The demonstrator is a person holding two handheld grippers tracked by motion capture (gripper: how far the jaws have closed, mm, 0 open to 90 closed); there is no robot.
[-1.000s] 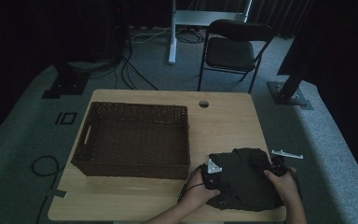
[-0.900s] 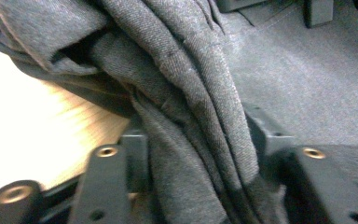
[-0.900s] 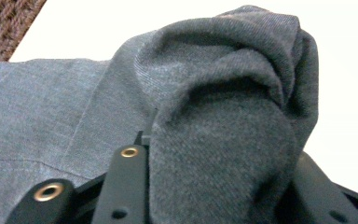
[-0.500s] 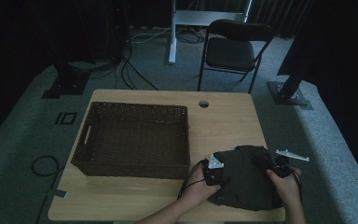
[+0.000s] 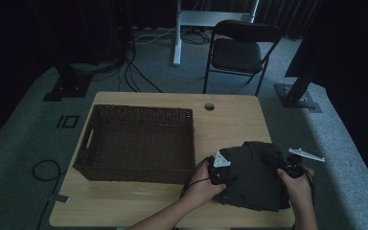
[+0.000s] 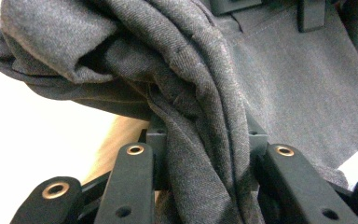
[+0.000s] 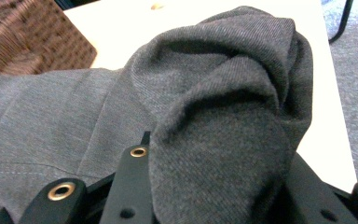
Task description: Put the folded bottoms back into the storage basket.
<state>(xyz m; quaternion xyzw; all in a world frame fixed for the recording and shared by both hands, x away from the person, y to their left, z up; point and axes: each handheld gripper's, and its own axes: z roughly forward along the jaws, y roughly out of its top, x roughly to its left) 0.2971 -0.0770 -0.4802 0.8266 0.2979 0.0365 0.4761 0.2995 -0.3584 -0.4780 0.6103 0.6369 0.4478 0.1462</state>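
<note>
Near the table's front right corner, we held the bunched dark garment with both grippers, left gripper and right gripper clamped on its folds; the wicker basket beside it stood empty, so we judged any putting-away not yet begun.

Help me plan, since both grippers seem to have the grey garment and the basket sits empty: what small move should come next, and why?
Probably lift the grey garment slightly off the table. The left gripper and the right gripper each have bunched cloth between their jaws, so both edges seem secured, while the garment lies beside the wicker basket, apparently empty. Raising it first would clear the basket's rim.
</note>
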